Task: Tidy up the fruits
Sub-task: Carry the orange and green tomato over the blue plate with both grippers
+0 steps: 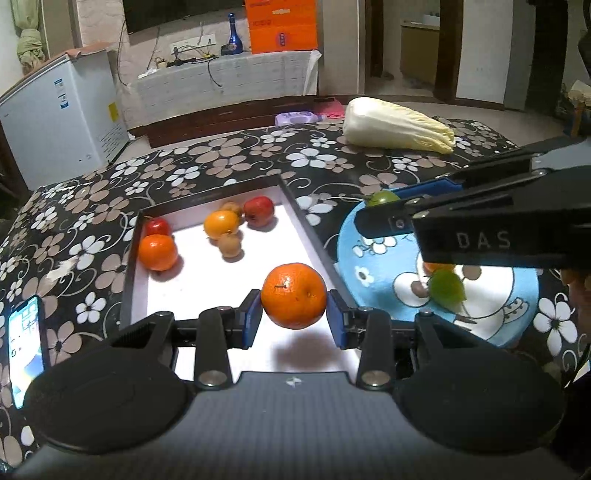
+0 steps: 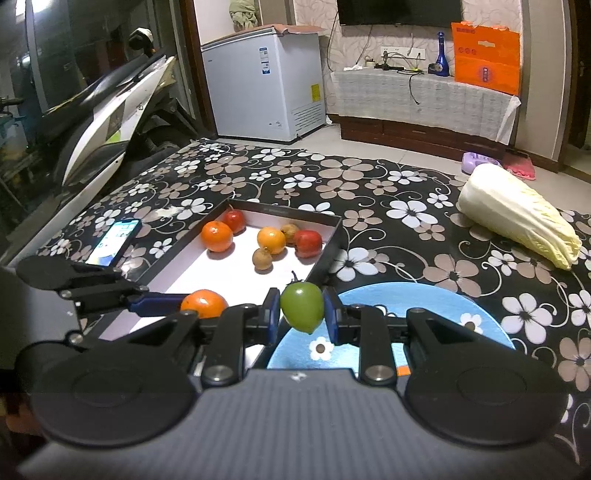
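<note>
Left hand-held gripper (image 1: 294, 313) clamps orange (image 1: 294, 295) | right hand-held gripper (image 2: 302, 317) clamps green fruit (image 2: 302, 306)

A lived-in home, apparently a living room. A wall-mounted television (image 2: 399, 13) hangs above a cloth-covered low cabinet (image 2: 421, 99) carrying a power strip and a blue bottle (image 2: 440, 55). A white chest freezer (image 2: 264, 79) stands in the corner beside a parked scooter (image 2: 110, 110). The floor is tiled.
</note>
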The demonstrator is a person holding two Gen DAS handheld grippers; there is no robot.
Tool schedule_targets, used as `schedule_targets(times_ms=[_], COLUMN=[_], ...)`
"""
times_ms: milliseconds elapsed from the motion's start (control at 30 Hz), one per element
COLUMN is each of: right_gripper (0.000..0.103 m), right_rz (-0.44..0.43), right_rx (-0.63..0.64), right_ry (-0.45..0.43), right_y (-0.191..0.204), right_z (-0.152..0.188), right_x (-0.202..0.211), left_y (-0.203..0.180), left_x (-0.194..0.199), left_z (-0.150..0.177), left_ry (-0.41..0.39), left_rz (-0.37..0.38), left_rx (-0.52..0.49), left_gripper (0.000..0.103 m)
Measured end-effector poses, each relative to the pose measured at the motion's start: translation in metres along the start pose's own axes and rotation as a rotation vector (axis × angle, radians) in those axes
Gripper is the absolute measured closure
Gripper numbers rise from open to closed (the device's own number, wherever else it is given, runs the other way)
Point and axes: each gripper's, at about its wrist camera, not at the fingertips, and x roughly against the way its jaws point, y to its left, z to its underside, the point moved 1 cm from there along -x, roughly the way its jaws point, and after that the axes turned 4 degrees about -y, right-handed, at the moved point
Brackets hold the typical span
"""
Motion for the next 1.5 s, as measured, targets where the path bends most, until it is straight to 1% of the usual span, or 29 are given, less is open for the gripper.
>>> schedule_targets(times_ms=[500, 767, 1000, 1167, 1300, 1500], right_gripper=[0.075, 0.075, 0.075, 0.075, 0.075, 0.075], right_rz=[0.042, 0.065, 0.083, 0.089, 0.090, 0.097], right_rx=[-0.012, -0.024, -0.037, -0.039, -0.039, -0.044], right_ry=[0.002, -0.002, 0.002, 0.004, 0.005, 0.006], right_y=[-0.019, -0.033, -0.043, -0.046, -0.048, -0.051], right_z=[0.006, 0.009, 0.012, 0.014, 0.014, 0.016], right_x=[0.011, 0.021, 0.026, 0.029, 0.030, 0.032], left_y=[-0.046, -0.062, -0.072, -0.078, -0.083, -0.089], left_x=[-0.013, -0.017, -0.020, -0.025, -0.027, -0.032], left_z=[-0.011, -0.014, -0.017, -0.018, -0.018, -0.019], left_ry=[-0.017, -0.028, -0.040, -0.037, -0.051, -0.053], left_rz=[0.093, 0.133, 0.155, 0.163, 0.174, 0.176], left_rx=[-0.031, -0.036, -0.035, -0.038, -0.048, -0.049], left_gripper=[0.059, 0.059, 0.059, 0.059, 0.059, 0.059])
